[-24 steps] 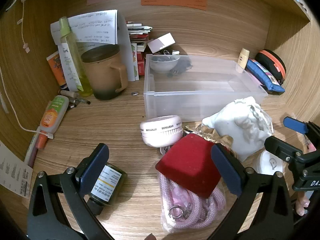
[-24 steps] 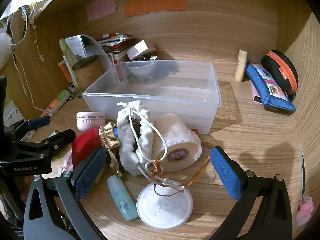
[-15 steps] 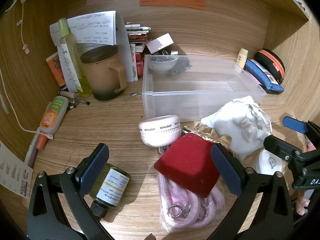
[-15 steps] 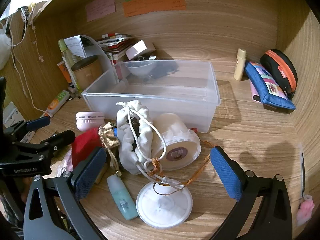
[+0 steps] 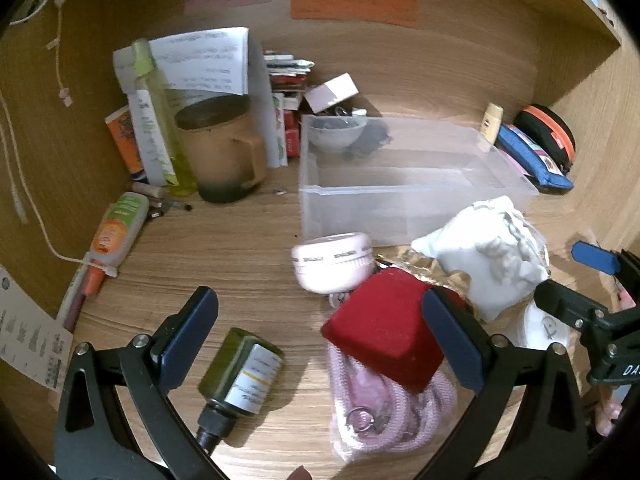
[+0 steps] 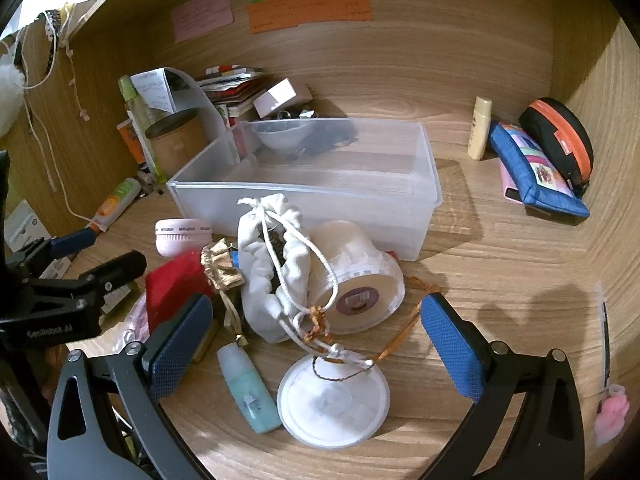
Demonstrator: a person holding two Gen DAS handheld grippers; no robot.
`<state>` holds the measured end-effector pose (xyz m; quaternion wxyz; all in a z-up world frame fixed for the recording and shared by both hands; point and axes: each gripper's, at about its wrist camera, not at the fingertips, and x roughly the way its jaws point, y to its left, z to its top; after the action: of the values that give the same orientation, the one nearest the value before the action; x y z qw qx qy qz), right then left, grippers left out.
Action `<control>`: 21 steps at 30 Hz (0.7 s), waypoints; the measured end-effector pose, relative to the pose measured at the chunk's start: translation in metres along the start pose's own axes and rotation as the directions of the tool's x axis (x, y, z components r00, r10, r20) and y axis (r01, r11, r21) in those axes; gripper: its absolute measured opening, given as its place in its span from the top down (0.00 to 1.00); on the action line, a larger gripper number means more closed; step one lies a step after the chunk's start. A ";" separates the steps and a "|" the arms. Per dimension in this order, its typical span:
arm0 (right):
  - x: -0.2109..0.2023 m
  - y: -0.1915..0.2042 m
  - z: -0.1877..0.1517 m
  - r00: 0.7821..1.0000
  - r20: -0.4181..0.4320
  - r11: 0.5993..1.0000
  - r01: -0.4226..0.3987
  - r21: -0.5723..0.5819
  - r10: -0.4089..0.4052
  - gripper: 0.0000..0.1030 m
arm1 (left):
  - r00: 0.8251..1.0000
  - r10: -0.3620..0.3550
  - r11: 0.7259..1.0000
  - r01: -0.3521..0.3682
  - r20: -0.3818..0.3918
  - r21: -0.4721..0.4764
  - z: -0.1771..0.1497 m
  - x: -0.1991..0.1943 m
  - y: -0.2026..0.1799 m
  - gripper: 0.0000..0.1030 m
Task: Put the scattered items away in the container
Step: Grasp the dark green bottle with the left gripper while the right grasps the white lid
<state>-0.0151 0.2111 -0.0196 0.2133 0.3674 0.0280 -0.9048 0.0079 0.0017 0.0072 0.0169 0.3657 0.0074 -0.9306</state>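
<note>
A clear plastic bin (image 5: 404,200) (image 6: 312,204) stands on the wooden desk with scattered items in front of it. My left gripper (image 5: 320,336) is open above a dark green bottle (image 5: 240,372), a red velvet box (image 5: 384,332) and a bagged pink rope (image 5: 384,412). A pink round case (image 5: 332,260) and a white drawstring pouch (image 5: 488,256) lie nearer the bin. My right gripper (image 6: 316,344) is open over the white pouch (image 6: 276,272), a tipped white tub (image 6: 356,280), a round white lid (image 6: 332,400) and a teal bottle (image 6: 248,392). Neither gripper holds anything.
A brown mug (image 5: 220,148), a yellow spray bottle (image 5: 156,120), papers and an orange tube (image 5: 116,228) crowd the back left. A blue pouch (image 6: 536,172), a black-orange case (image 6: 560,136) and a small cream bottle (image 6: 480,128) sit at the back right. Wooden walls close in all sides.
The left gripper has drawn back a little, so the green bottle now shows more fully between its fingers. The right gripper has barely shifted; nothing was grasped.
</note>
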 end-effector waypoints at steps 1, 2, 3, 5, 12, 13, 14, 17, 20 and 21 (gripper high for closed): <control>0.000 0.001 -0.001 1.000 -0.001 1.000 0.004 -0.002 -0.004 0.00 | 1.000 0.001 1.000 -0.001 0.002 -0.003 0.000 -0.001 0.002 0.00; 0.000 0.002 -0.001 1.000 0.001 1.000 0.011 -0.004 -0.011 0.00 | 1.000 0.003 1.000 -0.003 0.006 -0.007 -0.001 -0.003 0.005 0.00; -0.001 0.003 -0.002 1.000 0.006 1.000 0.024 -0.008 -0.024 0.00 | 1.000 0.005 1.000 -0.004 0.011 -0.008 -0.001 -0.004 0.006 0.00; -0.002 0.005 -0.004 0.999 0.013 0.999 0.037 -0.016 -0.037 0.00 | 0.999 0.025 1.000 -0.025 0.027 -0.014 -0.002 -0.007 0.013 0.00; -0.004 -0.007 -0.012 0.998 0.015 0.998 0.061 0.020 -0.061 0.00 | 0.997 0.083 0.996 -0.083 -0.009 -0.030 -0.010 0.001 0.039 0.00; -0.004 -0.010 -0.013 0.998 0.010 0.998 0.058 0.032 -0.059 0.00 | 0.998 0.067 0.997 -0.067 -0.019 -0.038 -0.013 0.001 0.044 0.00; -0.004 -0.012 -0.015 0.998 0.005 0.998 0.056 0.040 -0.056 0.00 | 0.998 0.056 0.997 -0.057 -0.029 -0.047 -0.015 0.001 0.048 0.00; -0.002 -0.021 -0.022 0.997 -0.024 0.995 0.079 0.064 -0.078 0.00 | 0.997 0.068 0.996 -0.071 -0.047 -0.054 -0.023 0.002 0.057 0.00; 0.003 -0.030 -0.030 0.993 -0.066 0.992 0.102 0.074 -0.097 0.00 | 0.994 0.081 0.994 -0.086 -0.076 -0.065 -0.032 0.007 0.065 0.00; 0.004 -0.032 -0.032 0.992 -0.075 0.991 0.106 0.078 -0.100 0.00 | 0.993 0.078 0.994 -0.084 -0.084 -0.071 -0.035 0.009 0.068 0.00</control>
<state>-0.0098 0.2450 -0.0493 0.1499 0.4058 0.0176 -0.9014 0.0275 -0.0658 -0.0243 0.0682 0.4024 0.0279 -0.9125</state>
